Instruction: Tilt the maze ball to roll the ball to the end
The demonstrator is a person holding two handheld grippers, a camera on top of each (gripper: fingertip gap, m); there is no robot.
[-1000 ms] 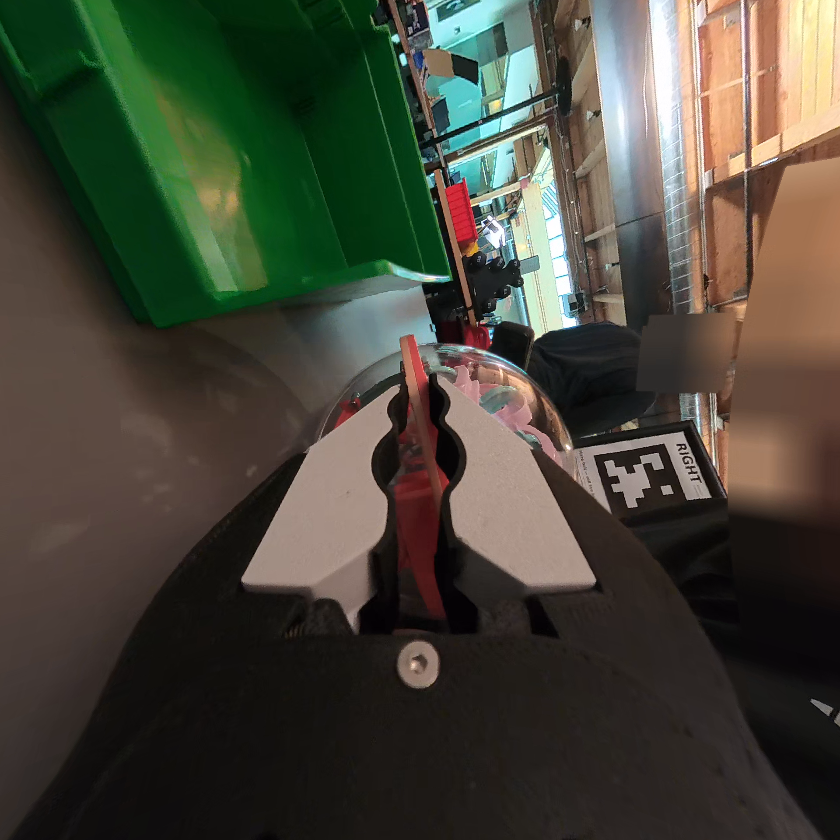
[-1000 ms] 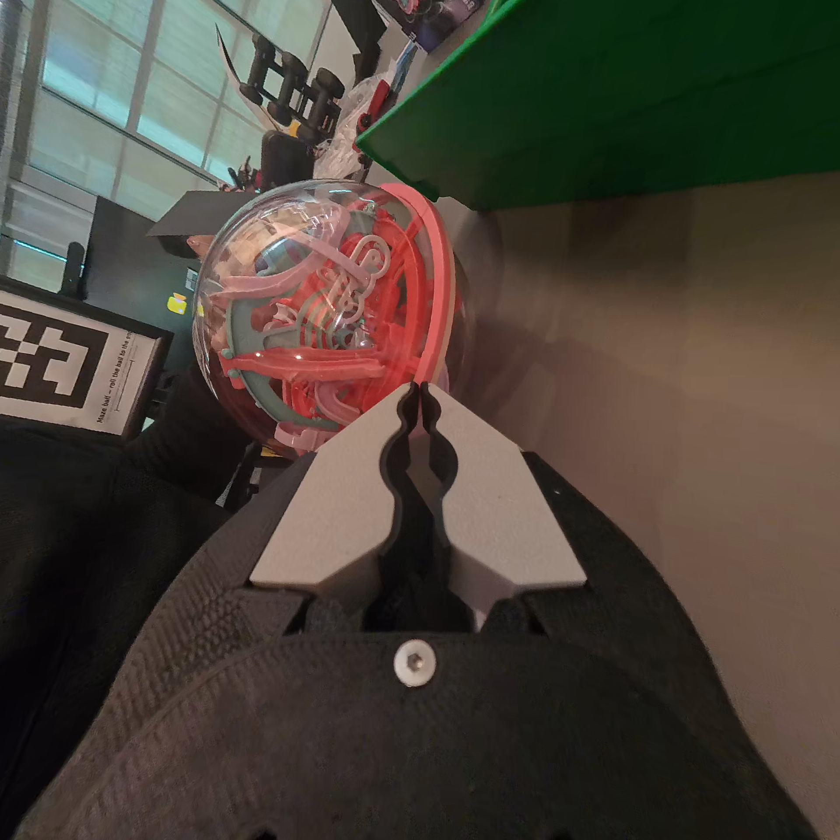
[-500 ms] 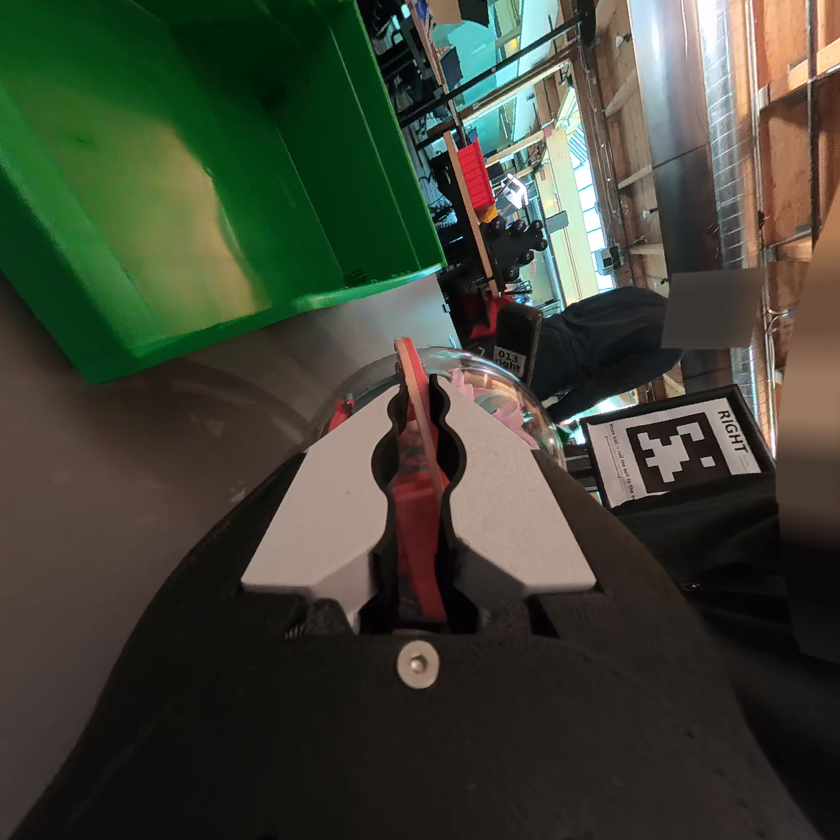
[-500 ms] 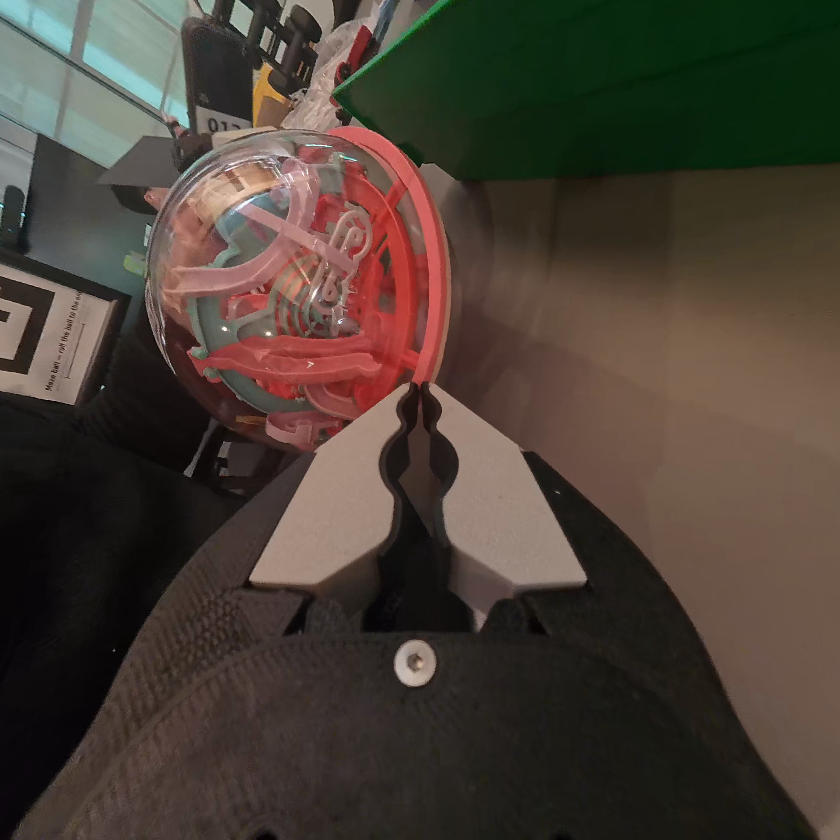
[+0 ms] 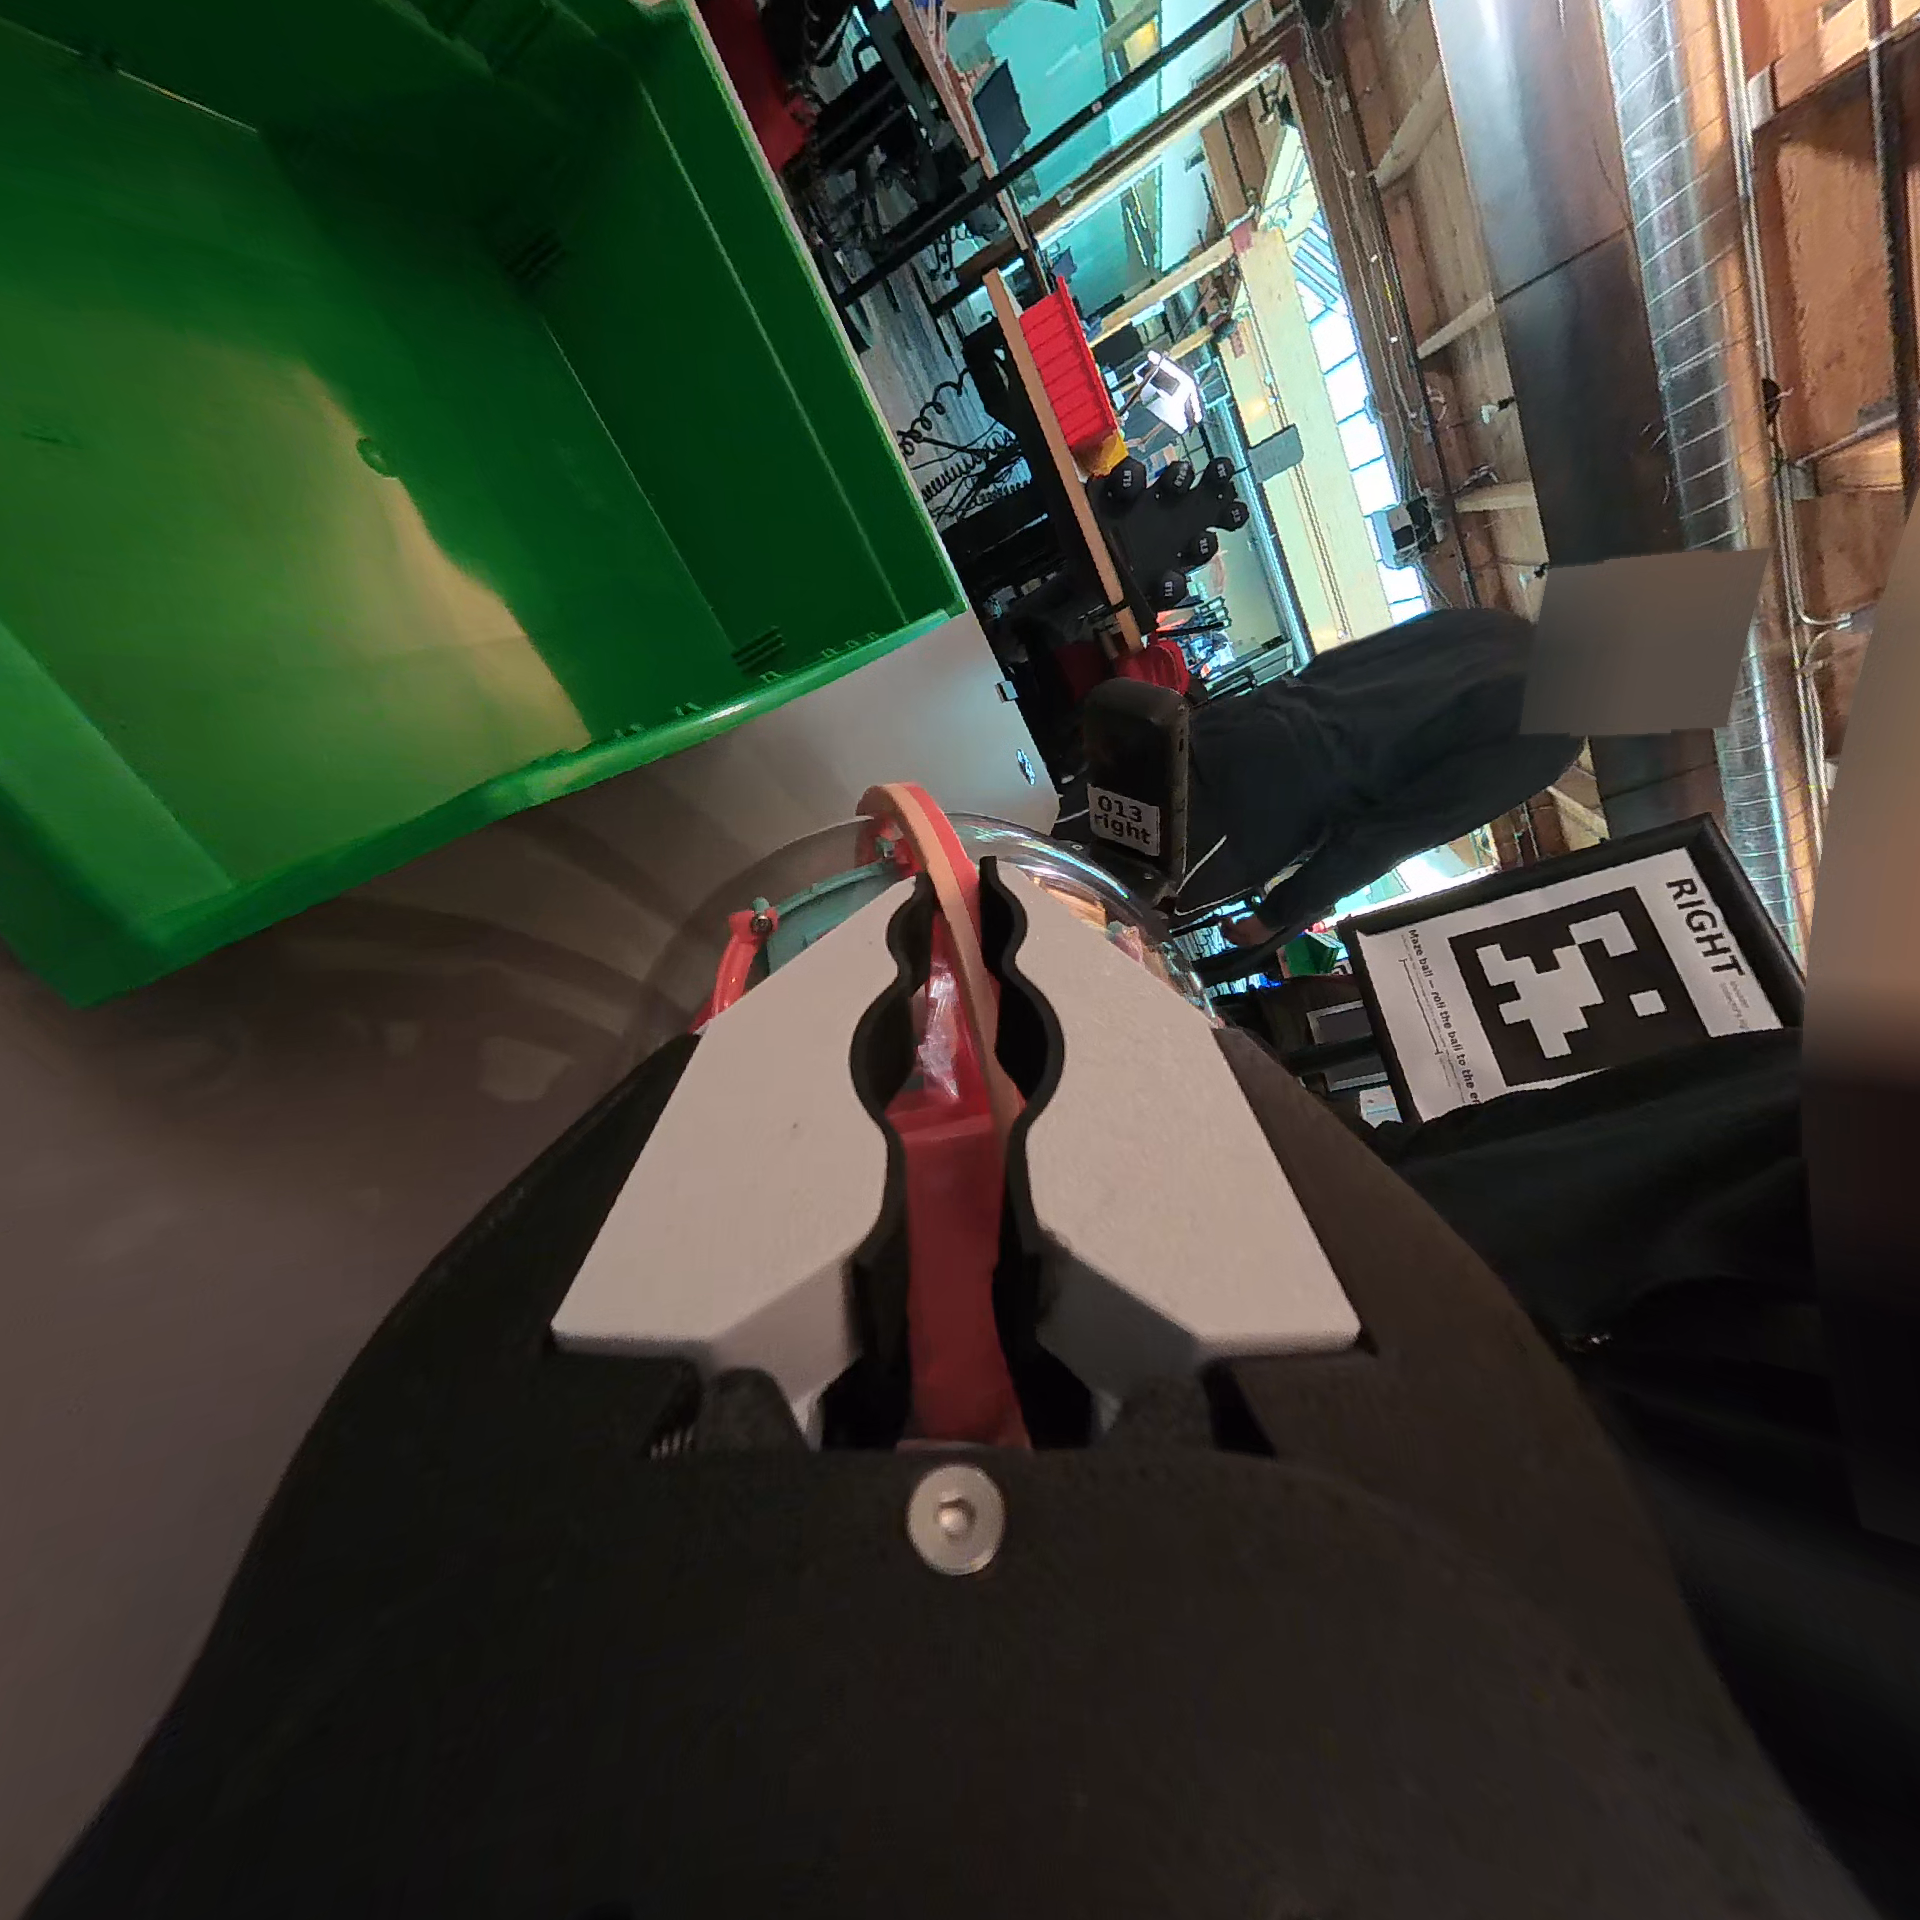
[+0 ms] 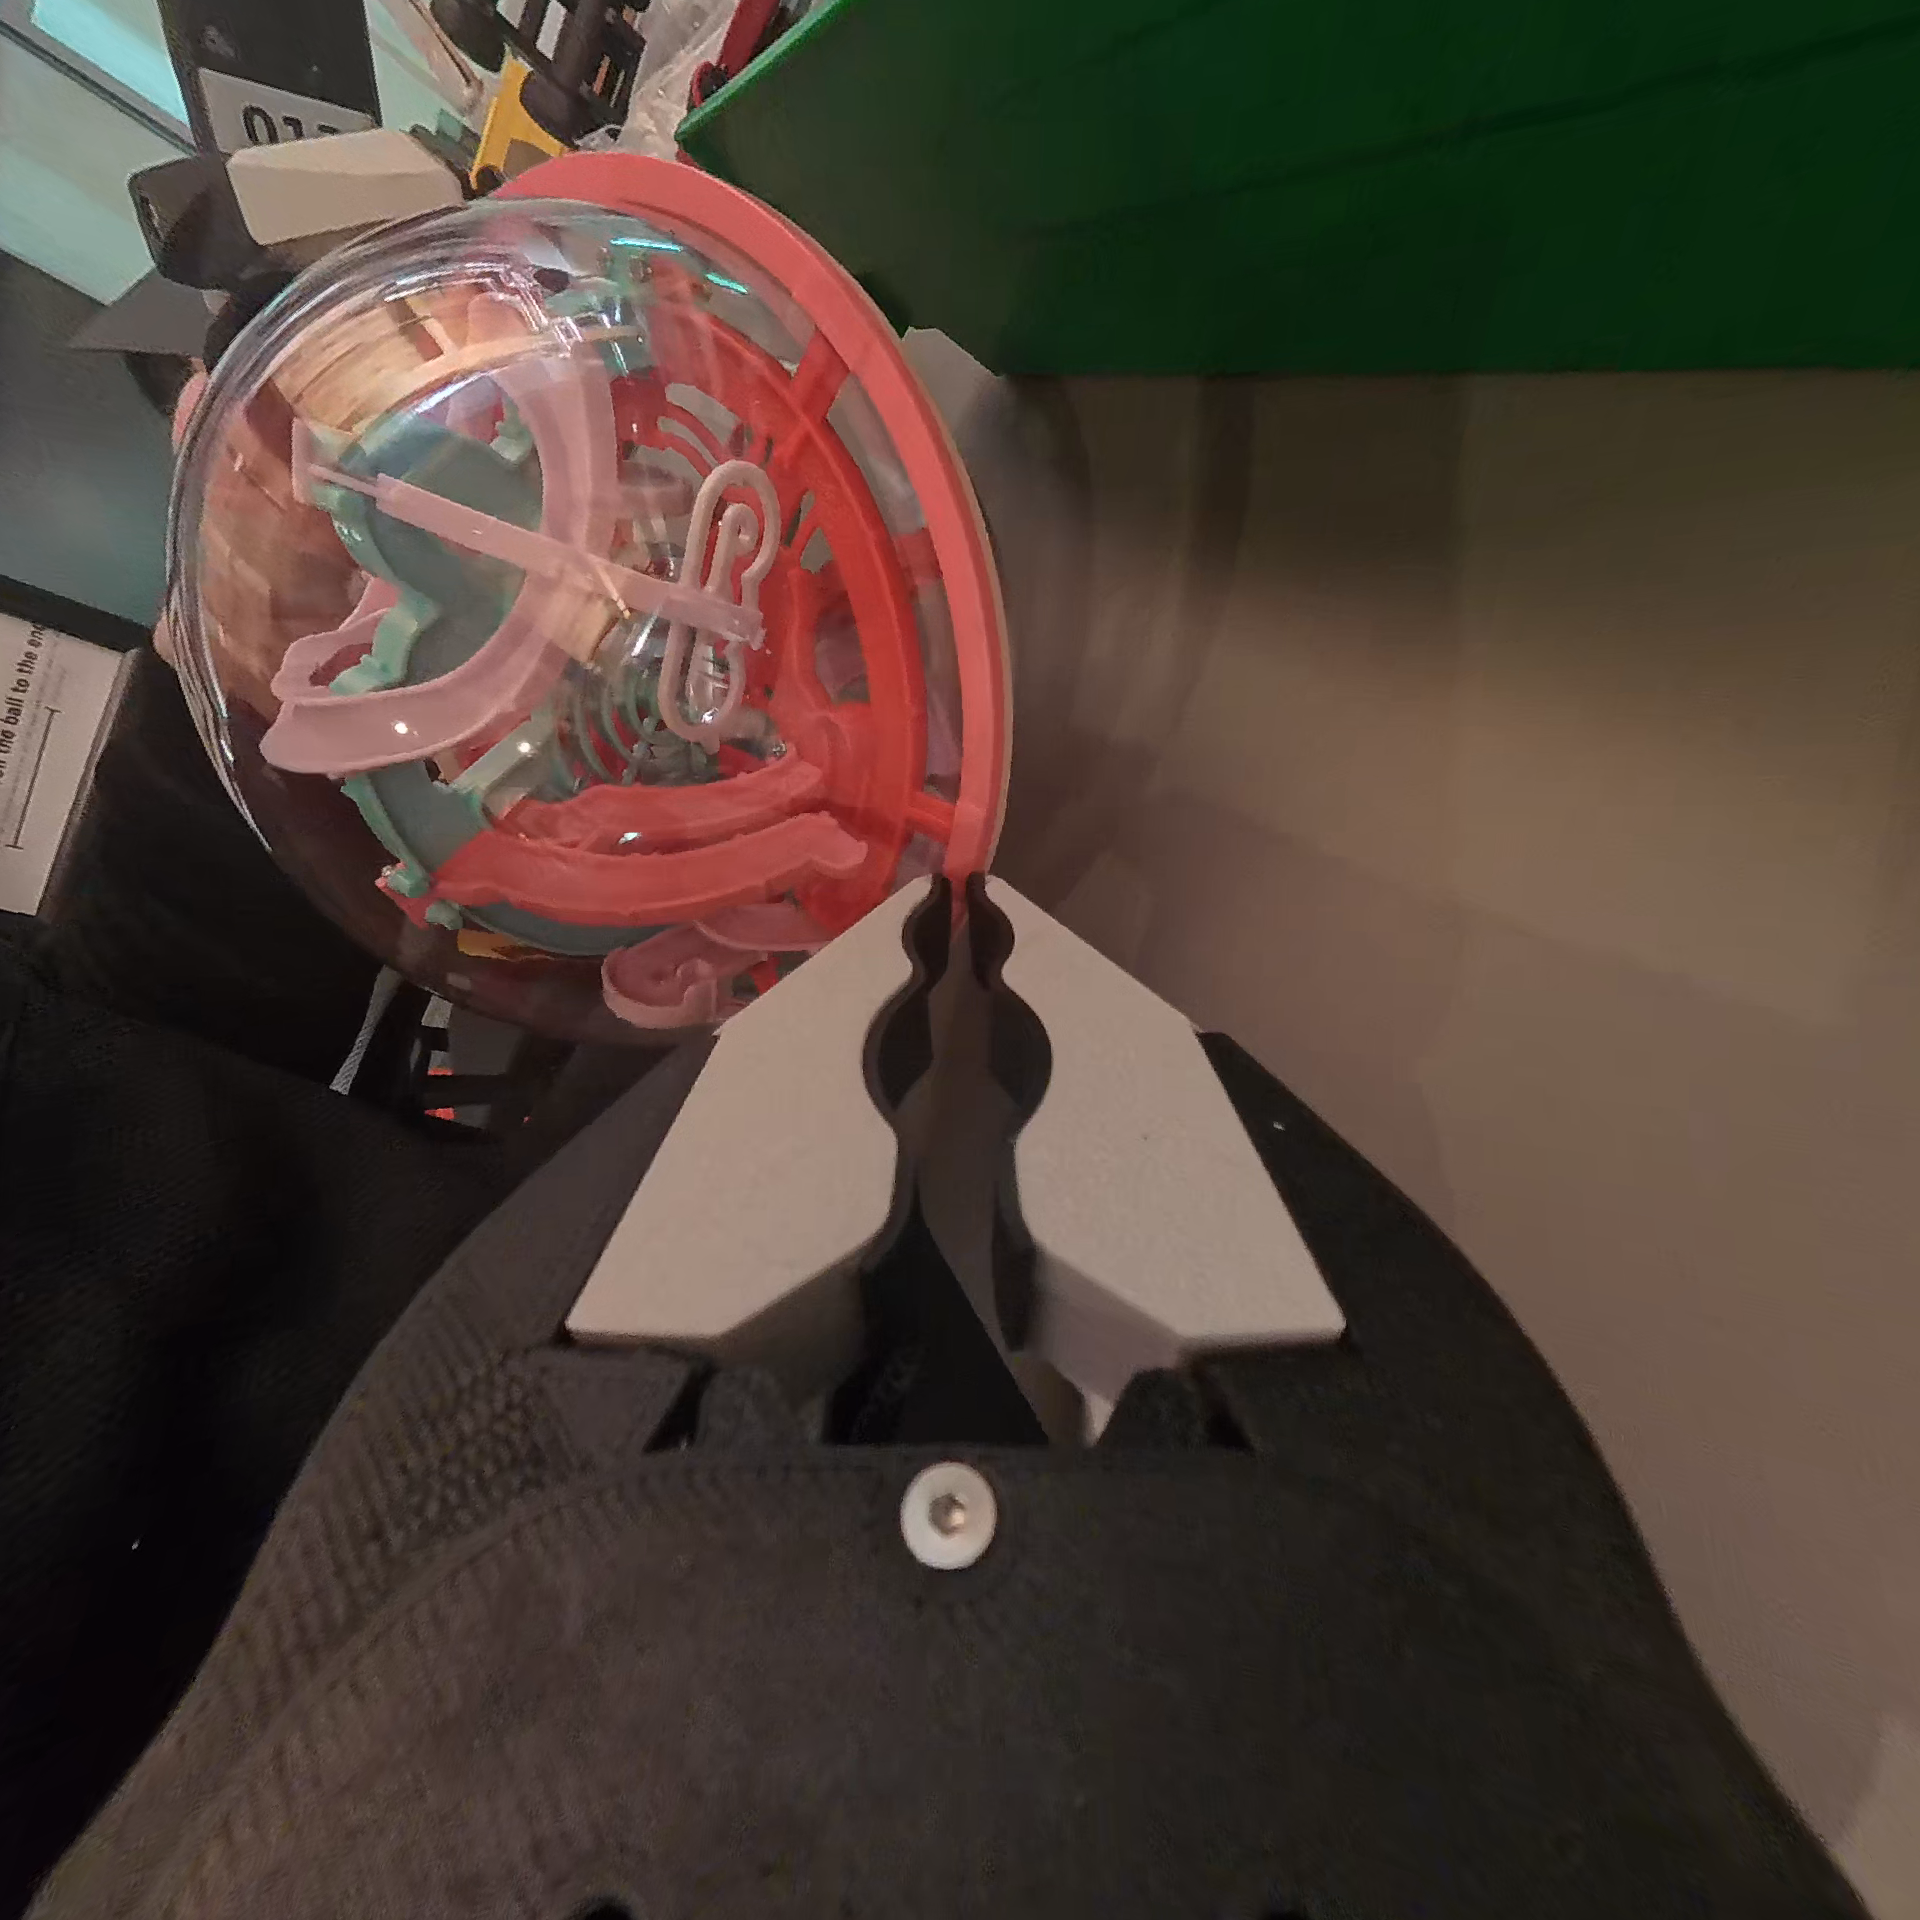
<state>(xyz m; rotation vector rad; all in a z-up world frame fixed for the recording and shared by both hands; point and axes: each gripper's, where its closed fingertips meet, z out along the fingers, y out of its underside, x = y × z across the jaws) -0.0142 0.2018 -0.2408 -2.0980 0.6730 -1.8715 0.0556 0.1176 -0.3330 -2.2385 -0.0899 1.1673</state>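
The left claw (image 5: 951,883) is closed on the maze ball (image 6: 582,644): its two dark-lined fingers (image 5: 1101,1039) pinch the coral-red rim (image 5: 935,862) that rings the clear sphere, with the rim running down between them toward the claw's body. The right claw (image 6: 958,883) has its fingertips (image 6: 1039,997) drawn almost together with only a thin slit between them; they sit just at the lower edge of the same rim (image 6: 966,665), and whether they nip it or merely touch it cannot be told from this view.

The maze ball is held up off the worktop (image 6: 1507,831), tipped so that its rim stands nearly on edge. Through the clear shell show curved tracks in coral, pale pink and teal; the small ball inside cannot be picked out.

Beyond the ball, a large green bin (image 5: 395,436) stands on the grey worktop toward its far edge, its open inside facing the left wrist view. Beside the ball on the other side, a black-framed card (image 5: 1558,987) with a black-and-white square marker stands upright near the worktop's edge. Farther off, a person in dark clothing (image 5: 1382,748) is seen against a workshop background with shelves, windows and wooden walls.
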